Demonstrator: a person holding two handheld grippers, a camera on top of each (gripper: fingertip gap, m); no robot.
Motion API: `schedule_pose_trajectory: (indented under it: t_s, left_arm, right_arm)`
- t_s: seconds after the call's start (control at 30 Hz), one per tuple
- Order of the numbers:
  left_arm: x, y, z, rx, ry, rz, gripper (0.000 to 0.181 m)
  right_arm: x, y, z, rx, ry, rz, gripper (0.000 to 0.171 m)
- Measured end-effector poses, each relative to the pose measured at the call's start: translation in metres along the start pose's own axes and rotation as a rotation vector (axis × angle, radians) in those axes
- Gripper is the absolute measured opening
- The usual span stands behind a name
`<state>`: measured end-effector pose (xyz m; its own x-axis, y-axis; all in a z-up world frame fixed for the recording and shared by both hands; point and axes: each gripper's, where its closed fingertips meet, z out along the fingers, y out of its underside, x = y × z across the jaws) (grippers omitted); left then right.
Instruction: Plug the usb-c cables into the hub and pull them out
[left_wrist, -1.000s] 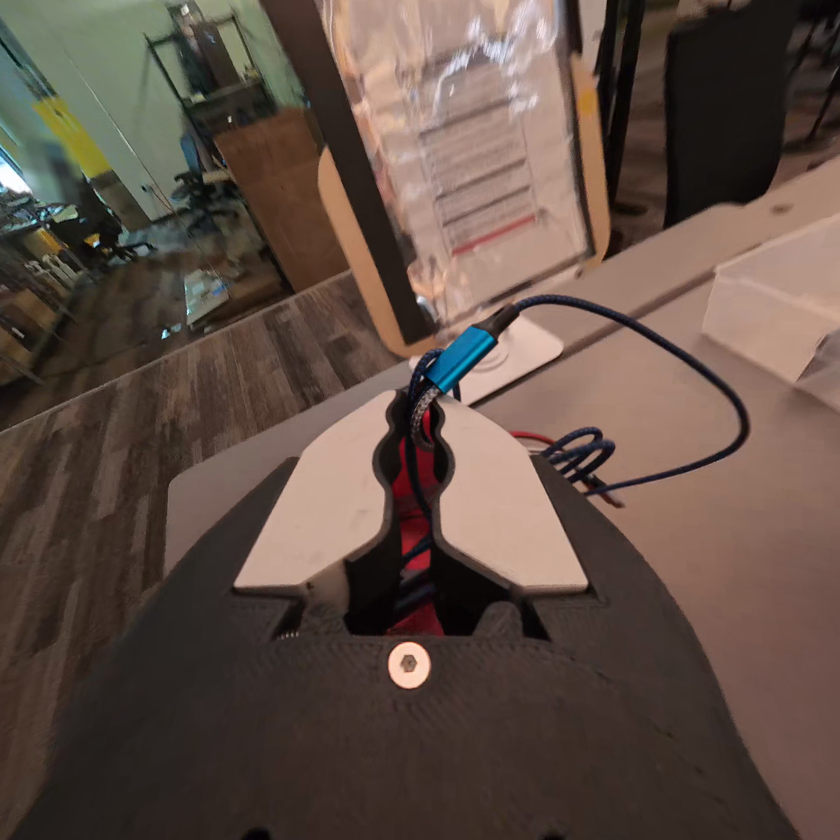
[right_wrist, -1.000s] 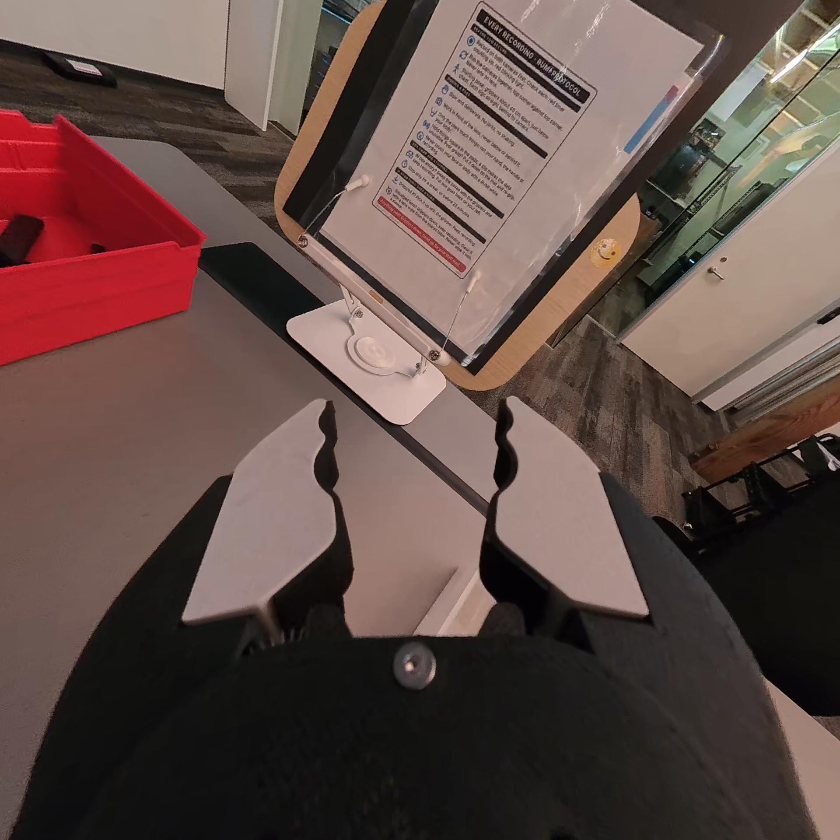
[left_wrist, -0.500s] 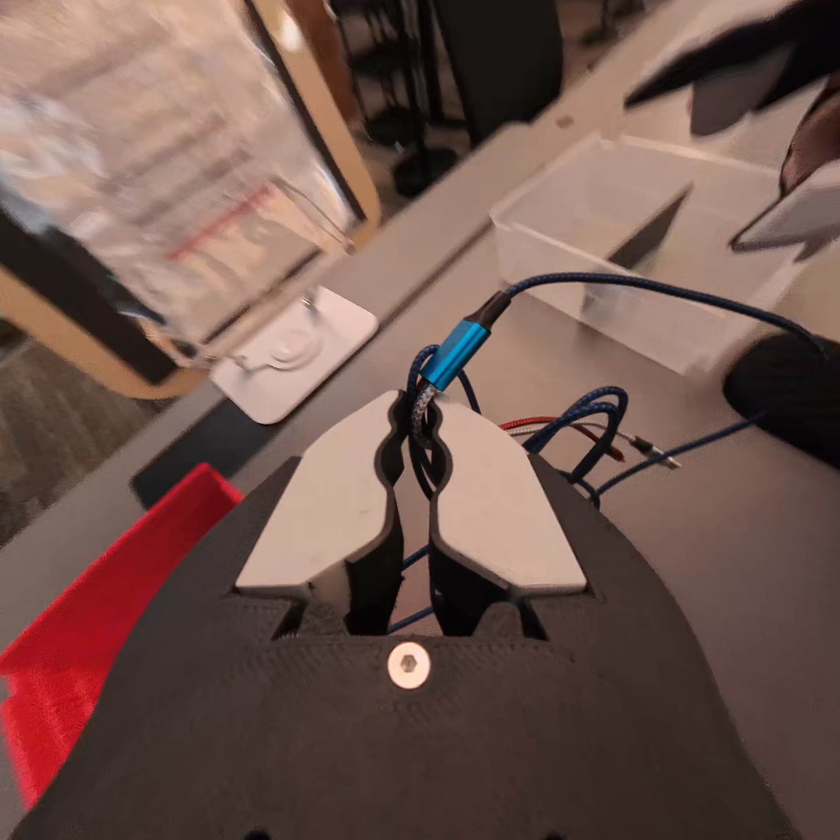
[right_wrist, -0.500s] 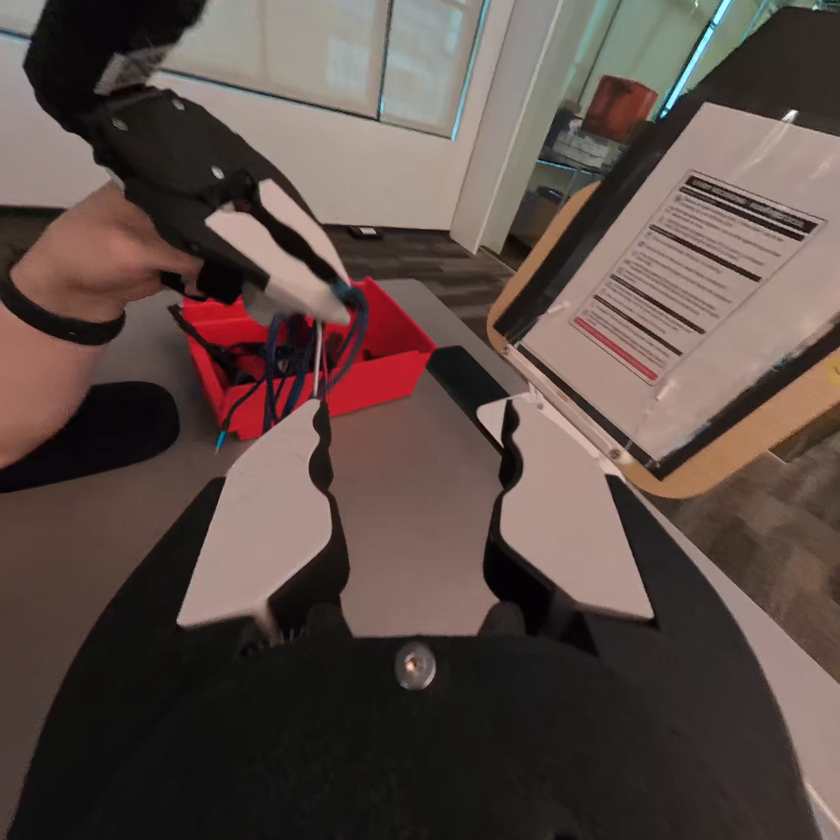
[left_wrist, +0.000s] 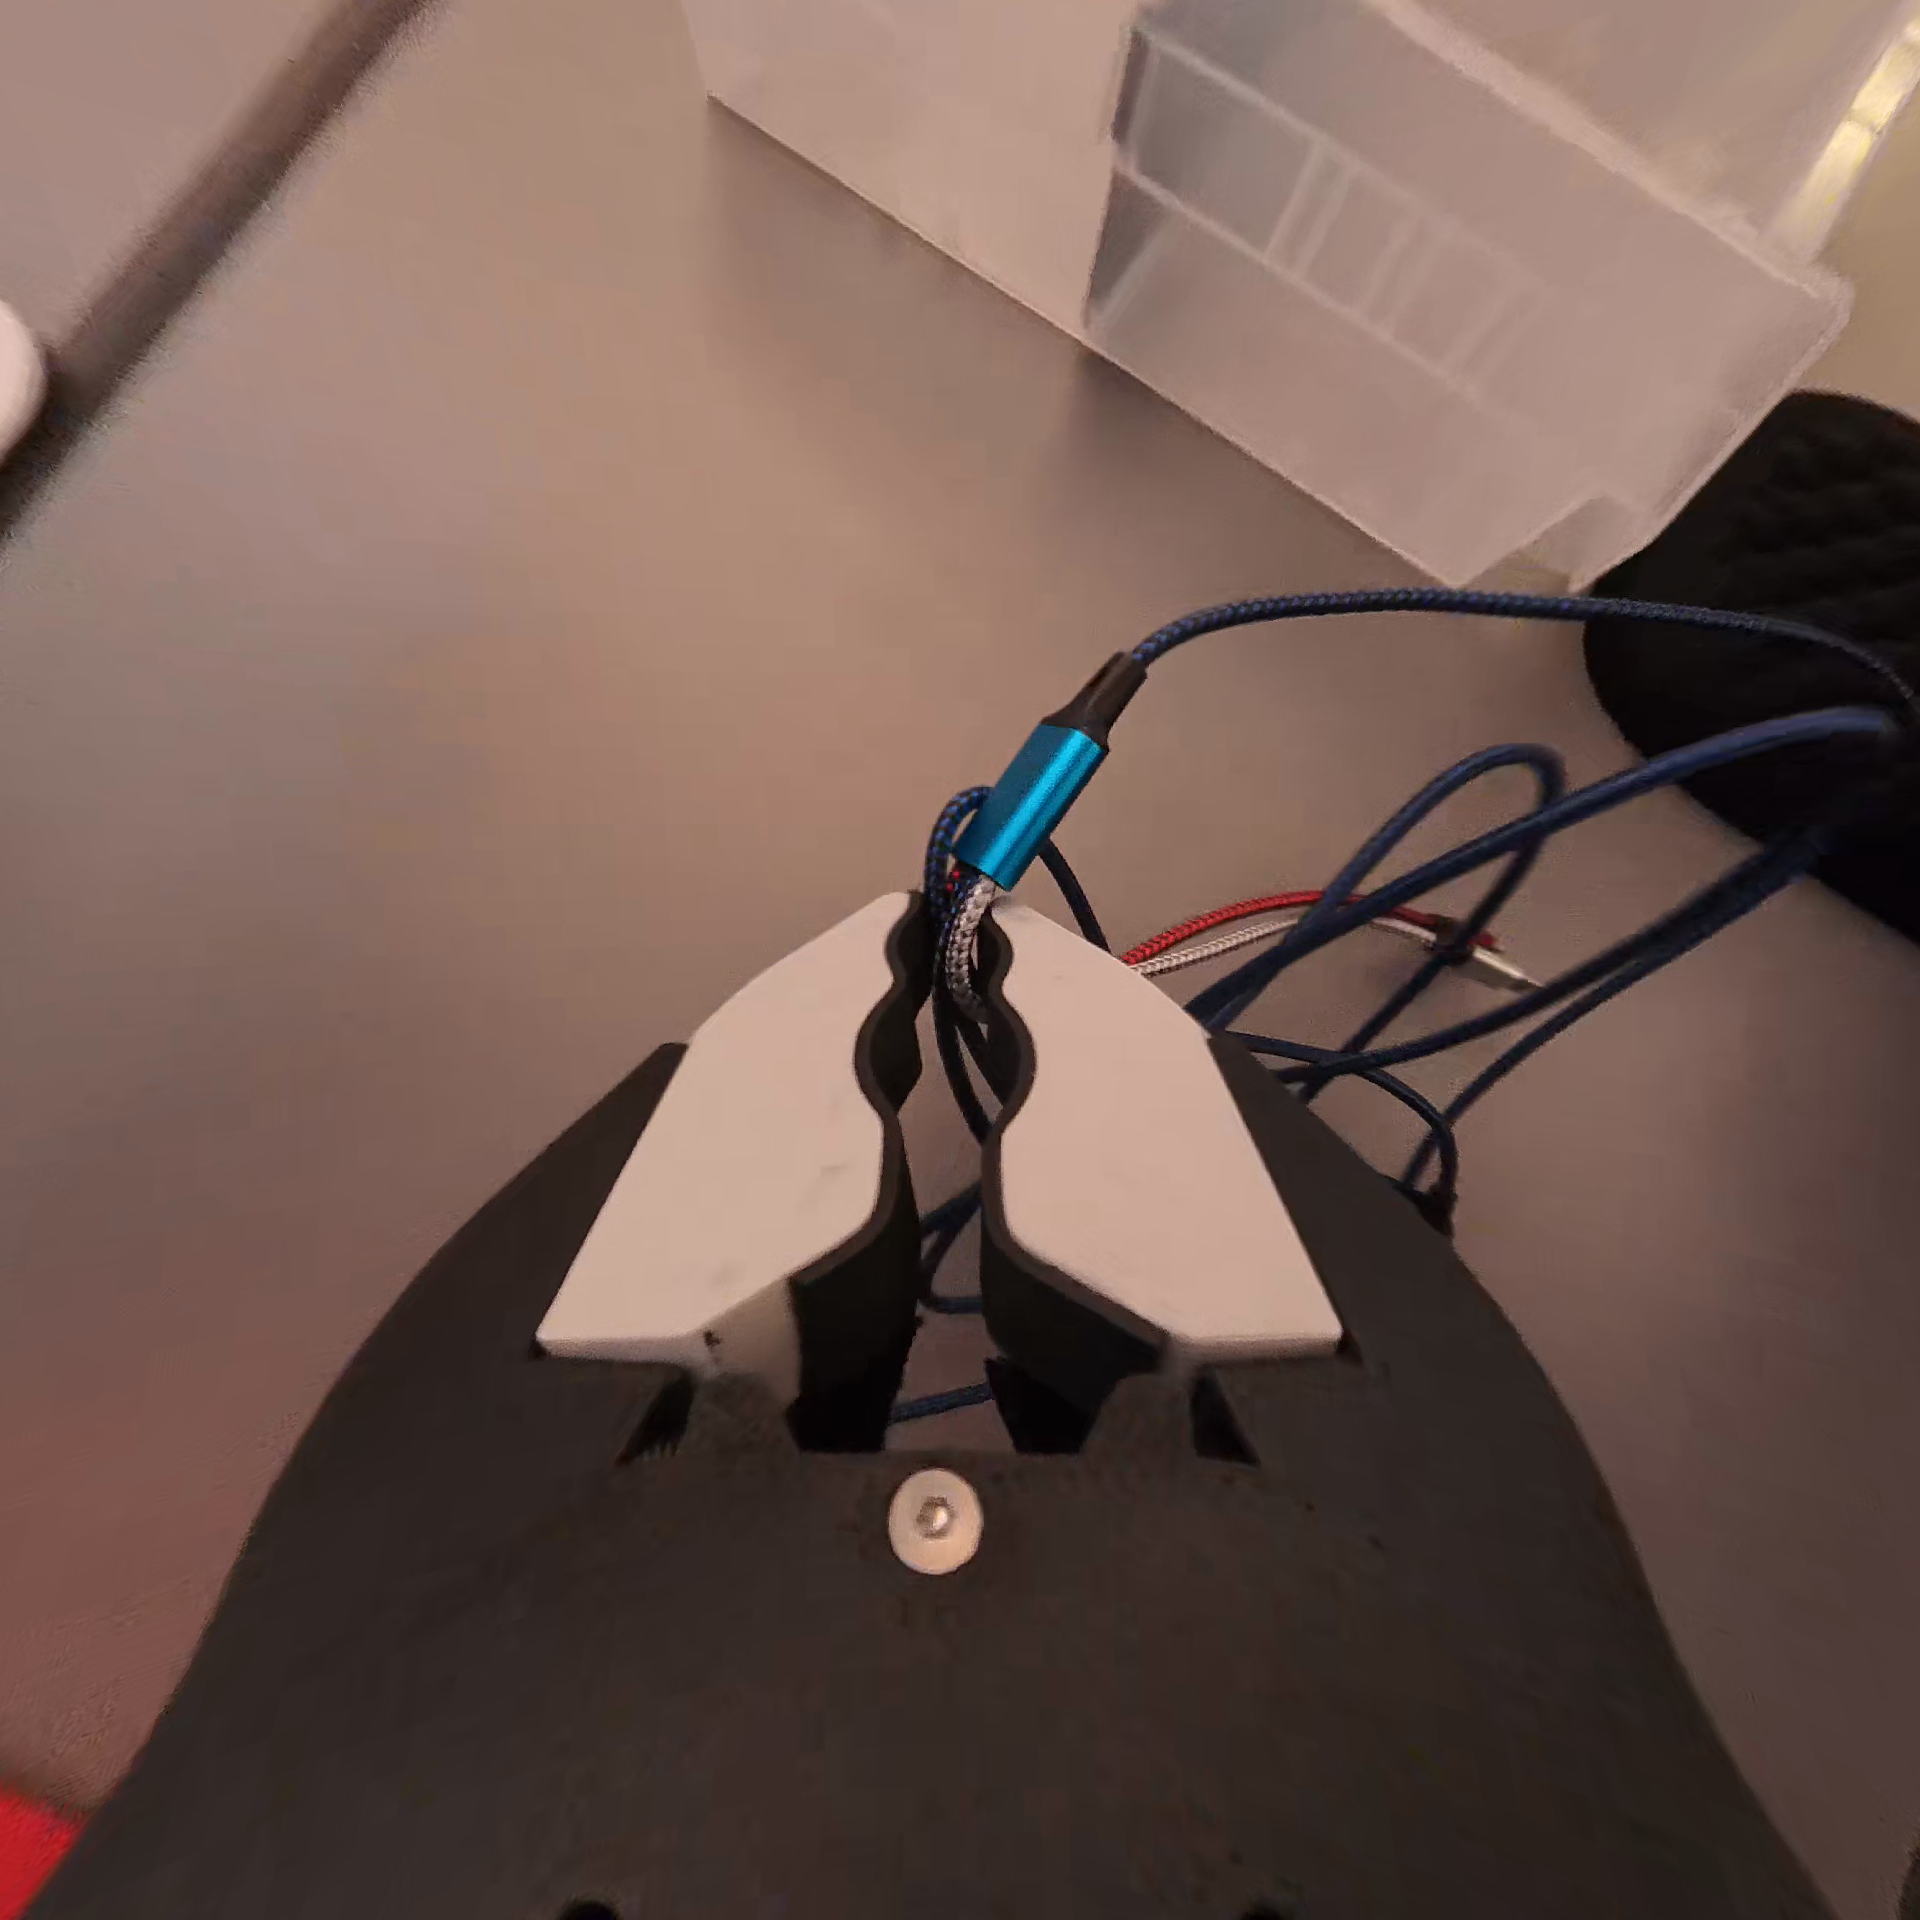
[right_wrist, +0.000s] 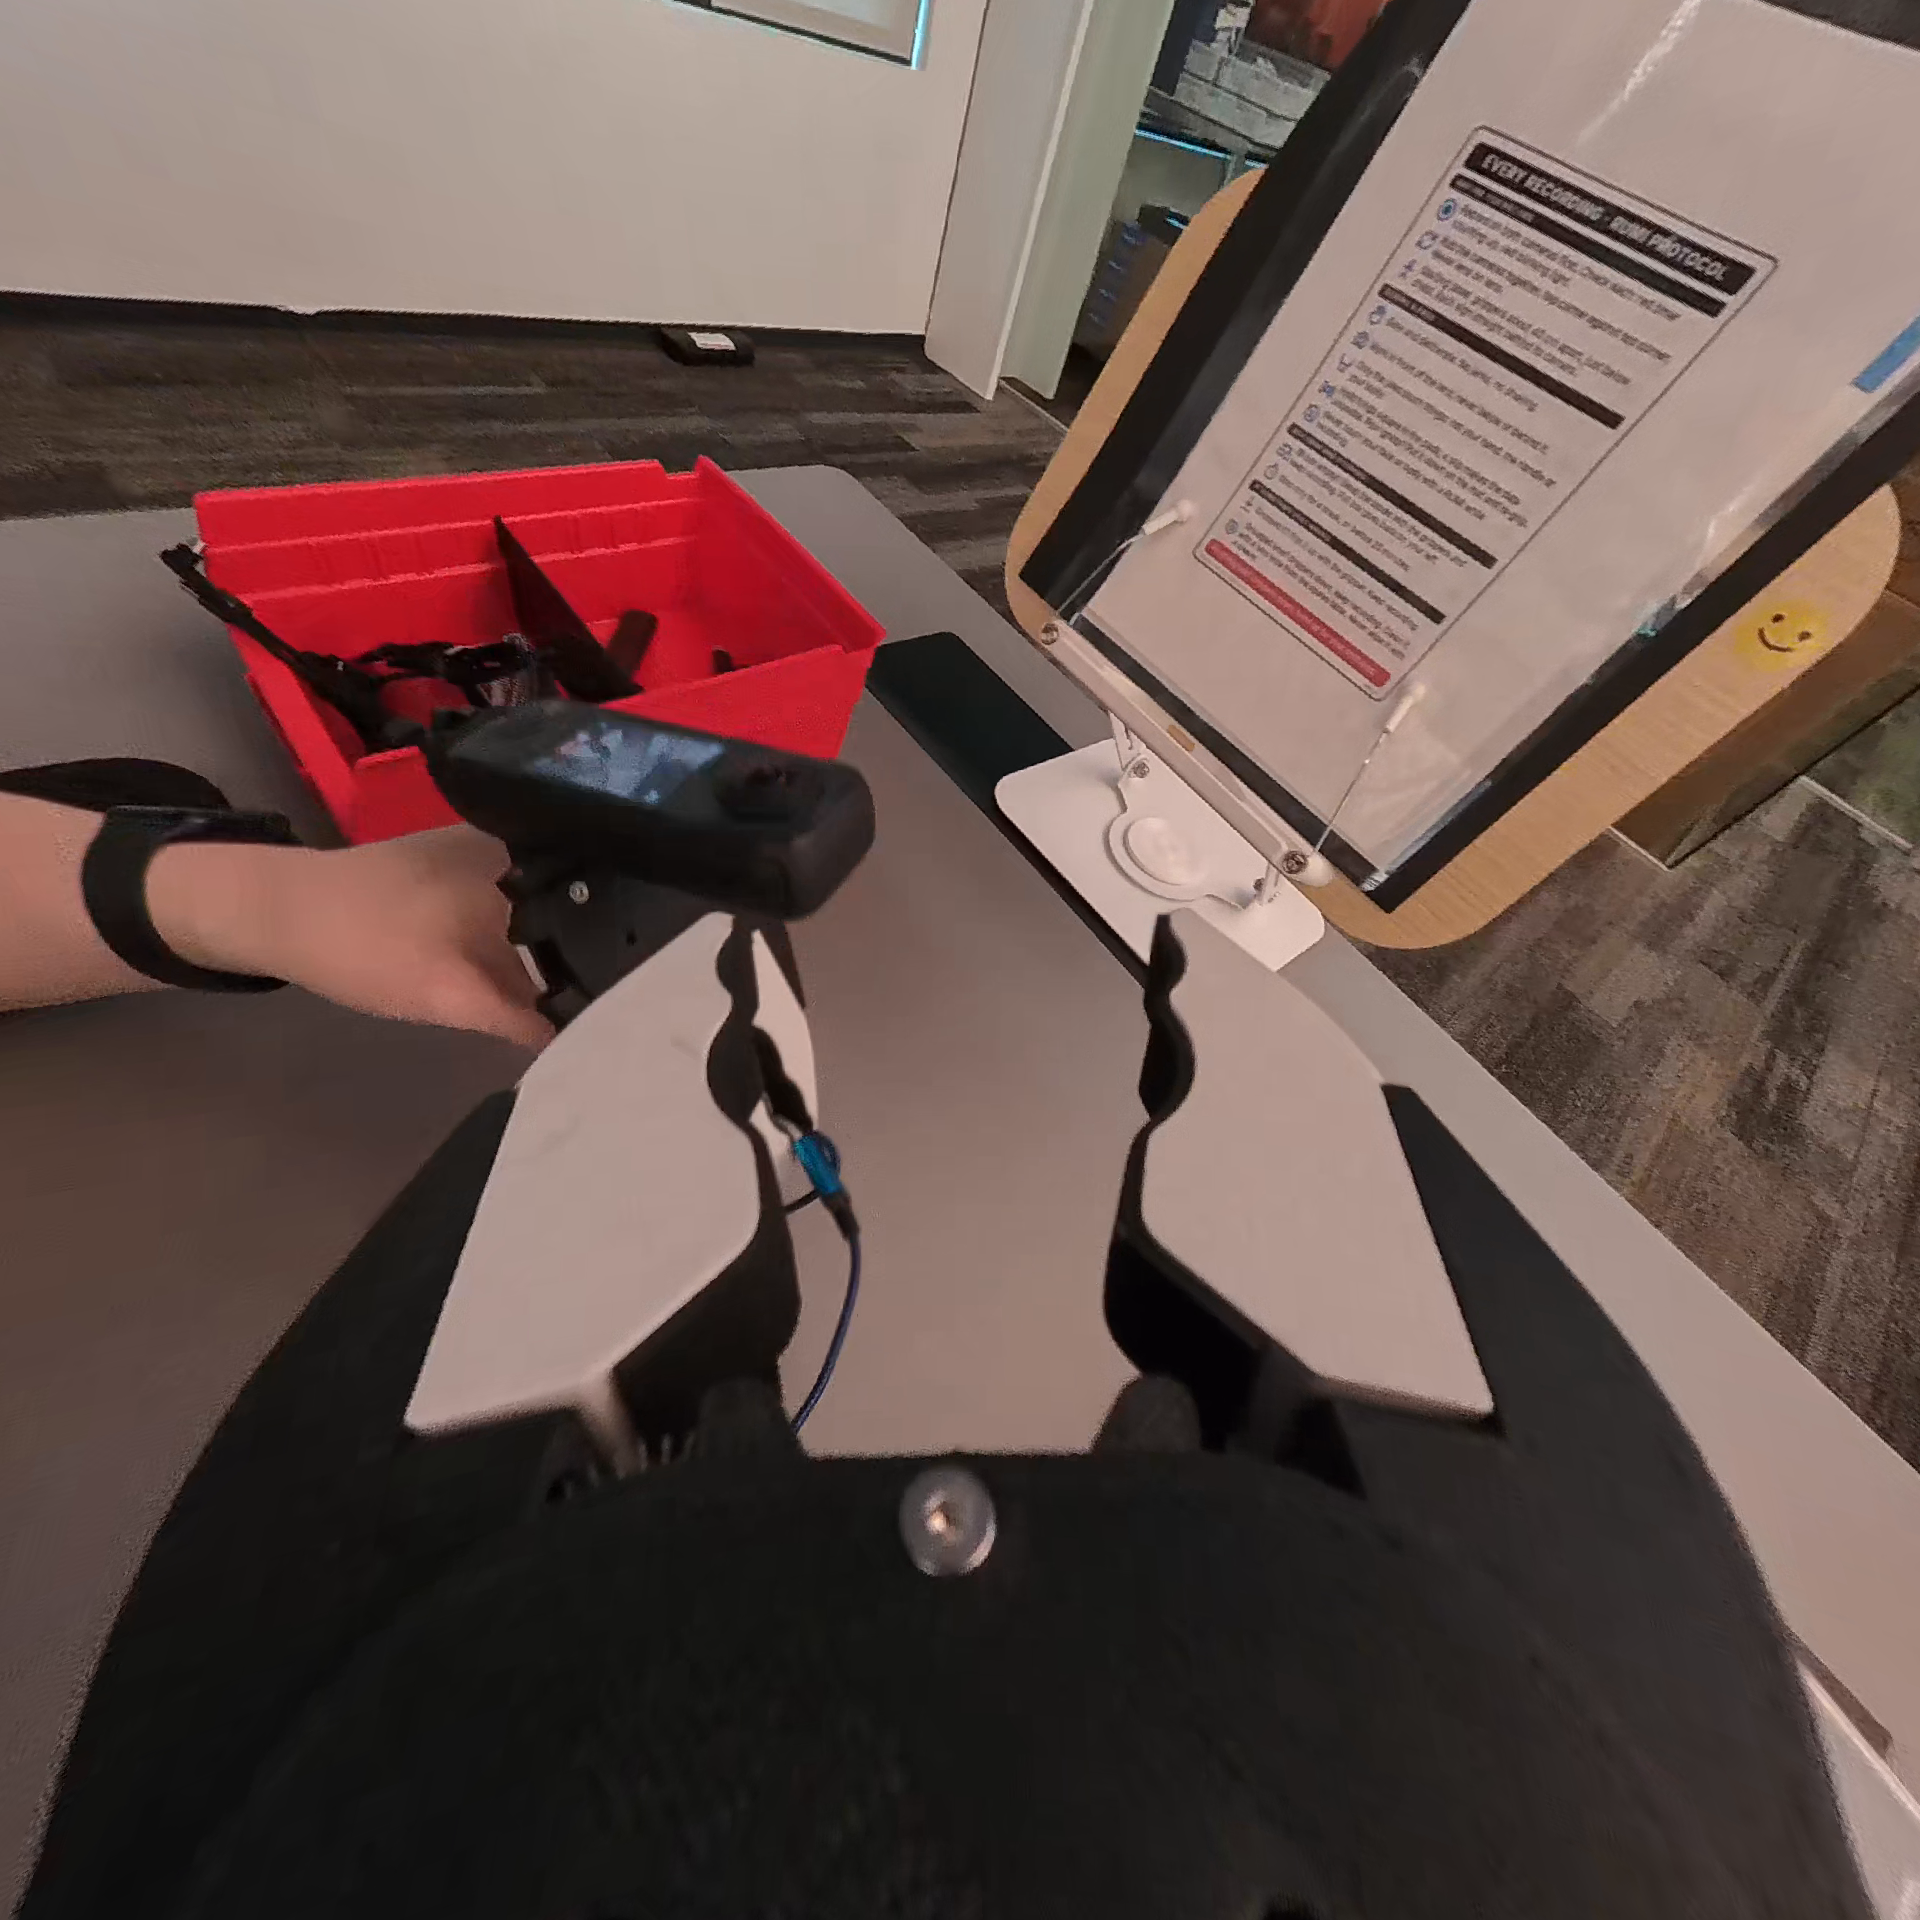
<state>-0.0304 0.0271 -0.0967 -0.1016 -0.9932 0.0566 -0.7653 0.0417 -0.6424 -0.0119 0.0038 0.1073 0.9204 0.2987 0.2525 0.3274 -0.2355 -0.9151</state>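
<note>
My left gripper (left_wrist: 956, 912) is shut on a bundle of braided usb-c cables (left_wrist: 961, 951), blue and grey-white, held above the grey table (left_wrist: 468, 675). A bright blue metal connector (left_wrist: 1034, 805) sticks up just past the fingertips. Blue cable loops (left_wrist: 1507, 810) and a red and silver cable (left_wrist: 1236, 925) trail to the right onto the table. My right gripper (right_wrist: 945, 997) is open and empty. In the right wrist view, the left gripper (right_wrist: 665, 821), held by a hand (right_wrist: 343, 925), is just ahead of my right gripper's left finger, with the blue connector (right_wrist: 816, 1164) hanging between. I see no hub.
A clear plastic box (left_wrist: 1351, 260) stands beyond the cables. A black padded shape (left_wrist: 1787, 582) lies at the right. A red bin (right_wrist: 540, 623) with black items sits at the table's far left. A sign stand (right_wrist: 1403, 468) on a white base (right_wrist: 1164, 842) stands at the table edge. The grippers' ends are close to 20 cm from one another.
My left gripper has carried the cable bundle away from the red bin, rightward and down toward the table by the clear box. It now sits close in front of my open right gripper.
</note>
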Motion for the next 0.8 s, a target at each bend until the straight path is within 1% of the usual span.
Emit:
schedule_pose_trajectory:
  t_s: [0.03,0.13,0.2,0.27,0.33,0.4,0.47,0.53,0.6,0.67,0.73,0.8]
  left_arm:
    - [0.003,0.004,0.008,-0.015,0.023,0.002,0.007]
    - [0.007,0.008,0.020,-0.020,0.068,-0.005,0.011]
    - [0.004,0.003,0.016,0.005,0.066,-0.012,0.028]
    - [-0.003,-0.008,0.001,0.060,0.048,-0.012,0.038]
    - [-0.012,-0.022,-0.022,0.137,0.021,-0.008,0.043]
    - [-0.023,-0.035,-0.054,0.212,-0.010,0.005,0.046]
    - [-0.041,-0.045,-0.093,0.285,-0.089,0.023,0.047]
    - [-0.068,-0.047,-0.139,0.348,-0.212,0.035,0.049]
    - [-0.104,-0.037,-0.184,0.396,-0.377,0.019,0.054]
    - [-0.138,-0.011,-0.217,0.390,-0.522,0.011,0.059]
    - [-0.169,0.019,-0.232,0.339,-0.619,0.041,0.058]
    - [-0.198,0.051,-0.231,0.237,-0.669,0.046,0.056]
  right_arm:
    - [0.001,0.002,0.000,-0.009,0.005,-0.004,0.073]
    - [0.004,0.005,-0.002,-0.026,0.017,-0.018,0.073]
    - [0.006,0.005,-0.004,-0.027,0.031,-0.027,0.073]
    - [0.007,0.003,-0.008,-0.016,0.038,-0.031,0.073]
    - [0.008,0.001,-0.011,-0.003,0.044,-0.030,0.073]
    - [0.010,0.000,-0.014,0.006,0.053,-0.032,0.073]
    - [0.012,-0.001,-0.017,0.011,0.061,-0.039,0.073]
    - [0.013,-0.001,-0.018,0.017,0.066,-0.044,0.073]
    - [0.015,-0.001,-0.018,0.019,0.070,-0.040,0.073]
    - [0.017,0.001,-0.016,0.017,0.070,-0.034,0.073]
    - [0.019,0.004,-0.012,0.006,0.071,-0.030,0.073]
    - [0.020,0.008,-0.007,-0.010,0.071,-0.025,0.073]
